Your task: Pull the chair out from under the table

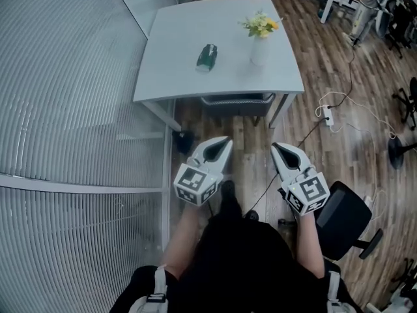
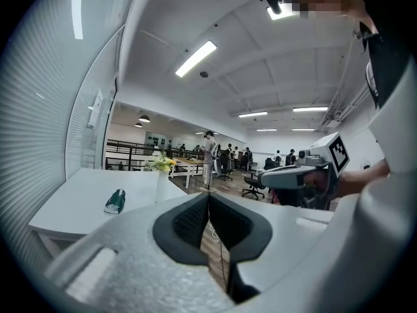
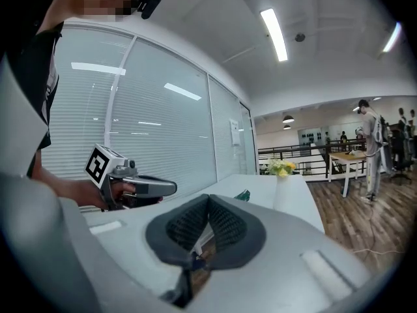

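The dark grey chair (image 1: 238,102) is tucked under the near edge of the white table (image 1: 169,77), with only its back showing. My left gripper (image 1: 226,141) and right gripper (image 1: 275,147) hover side by side over the wooden floor, short of the chair, and touch nothing. Both are shut and empty. In the left gripper view the jaws (image 2: 208,195) meet with nothing between them, and the right gripper (image 2: 306,175) shows off to the side. In the right gripper view the jaws (image 3: 208,197) are likewise closed; the left gripper (image 3: 140,186) is beside them, and the table (image 3: 260,191) lies beyond.
On the table stand a white vase of yellow flowers (image 1: 260,41) and a small green object (image 1: 207,57). A glass wall with blinds (image 1: 65,109) runs along the left. A black office chair (image 1: 342,217) is at my right. A power strip with cables (image 1: 329,116) lies on the floor.
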